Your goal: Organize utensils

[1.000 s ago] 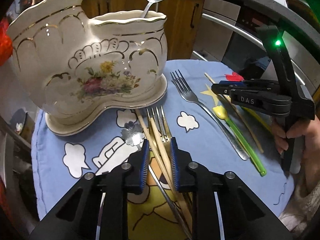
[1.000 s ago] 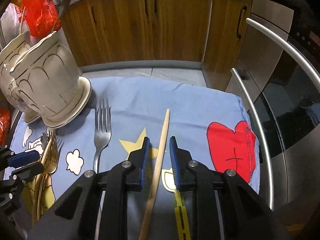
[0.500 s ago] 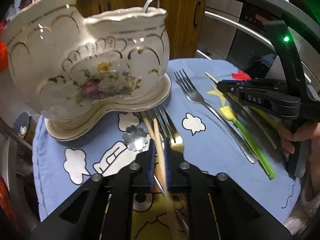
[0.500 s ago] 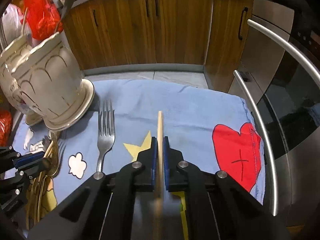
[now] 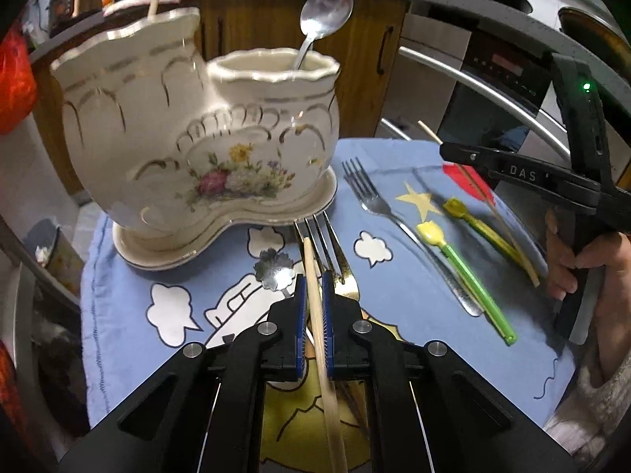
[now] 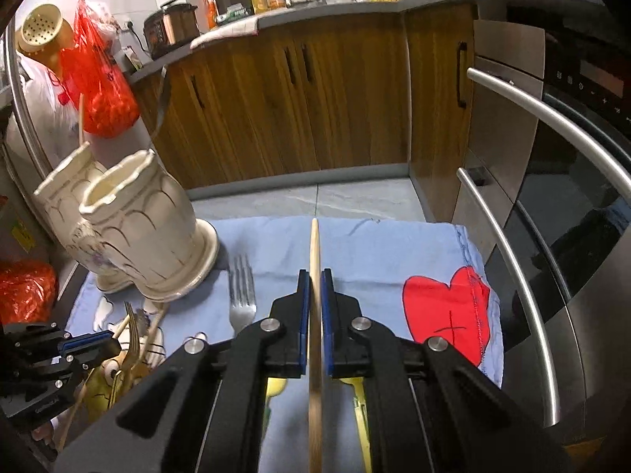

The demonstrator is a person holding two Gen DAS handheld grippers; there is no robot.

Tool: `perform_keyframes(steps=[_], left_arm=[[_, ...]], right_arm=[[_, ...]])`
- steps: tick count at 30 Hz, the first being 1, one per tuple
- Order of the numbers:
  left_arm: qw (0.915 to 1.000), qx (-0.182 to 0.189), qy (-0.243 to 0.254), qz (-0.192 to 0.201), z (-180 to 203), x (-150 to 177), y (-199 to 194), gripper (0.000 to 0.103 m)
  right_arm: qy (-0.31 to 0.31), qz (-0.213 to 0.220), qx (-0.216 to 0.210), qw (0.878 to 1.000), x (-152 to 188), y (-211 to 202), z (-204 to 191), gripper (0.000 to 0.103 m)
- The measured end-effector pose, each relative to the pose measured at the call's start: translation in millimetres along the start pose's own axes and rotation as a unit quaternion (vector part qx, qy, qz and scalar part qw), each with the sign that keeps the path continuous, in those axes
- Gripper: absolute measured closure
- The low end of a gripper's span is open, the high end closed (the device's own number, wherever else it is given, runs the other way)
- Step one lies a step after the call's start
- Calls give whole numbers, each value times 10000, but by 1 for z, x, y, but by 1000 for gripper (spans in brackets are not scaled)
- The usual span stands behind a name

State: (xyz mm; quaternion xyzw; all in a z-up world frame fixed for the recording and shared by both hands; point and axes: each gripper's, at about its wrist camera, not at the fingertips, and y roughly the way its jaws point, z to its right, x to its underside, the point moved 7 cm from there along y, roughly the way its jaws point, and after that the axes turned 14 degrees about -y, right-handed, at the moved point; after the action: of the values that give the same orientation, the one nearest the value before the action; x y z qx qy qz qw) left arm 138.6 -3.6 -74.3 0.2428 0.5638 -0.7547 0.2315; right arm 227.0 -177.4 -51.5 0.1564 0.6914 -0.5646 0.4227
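A cream ceramic utensil holder (image 5: 197,149) with gold trim and a flower print stands on the blue cloth; a spoon (image 5: 323,15) and a chopstick stick out of it. It also shows in the right wrist view (image 6: 134,228). My left gripper (image 5: 313,291) is shut on a wooden chopstick (image 5: 315,287), lifted above gold forks (image 5: 335,252) and a flower-ended spoon (image 5: 274,270). My right gripper (image 6: 314,287) is shut on another wooden chopstick (image 6: 314,252), raised off the cloth. A silver fork (image 5: 378,205) and two green-handled yellow utensils (image 5: 457,260) lie between the grippers.
The blue cartoon cloth (image 6: 374,252) covers a small table. Wooden cabinets (image 6: 315,98) stand behind and an oven with steel handles (image 6: 532,244) at the right. Red bags (image 6: 98,90) hang at the left.
Both grippers closed on their chopsticks and lifted them off the cloth. The views have risen and tilted up.
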Motion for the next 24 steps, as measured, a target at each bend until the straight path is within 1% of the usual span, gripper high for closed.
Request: perform_keyframes(steps=[5,14,20,23,24], left_arm=[[9998,3,120,185,3,0,-7,95],[9992,129,86,361,-2,-2,-21,95],[9985,346,-20,433,-7,-3,-30,95],[9981,485,-155,359,-12,-3,-31,95],[9975,600,-248,267,-13,-2,-30,95]], right_arm=[[-131,126,-32,9998,-5,-5,-7,97],[-126,397,-104,9991,-12,-14,-17,97],[-178,473,-169,9986,-16,-14,-24,97],[-208,463,-228,9984,-16,-13,-27,97],[-216,446,-239,9985,-16,-12,-28,97]])
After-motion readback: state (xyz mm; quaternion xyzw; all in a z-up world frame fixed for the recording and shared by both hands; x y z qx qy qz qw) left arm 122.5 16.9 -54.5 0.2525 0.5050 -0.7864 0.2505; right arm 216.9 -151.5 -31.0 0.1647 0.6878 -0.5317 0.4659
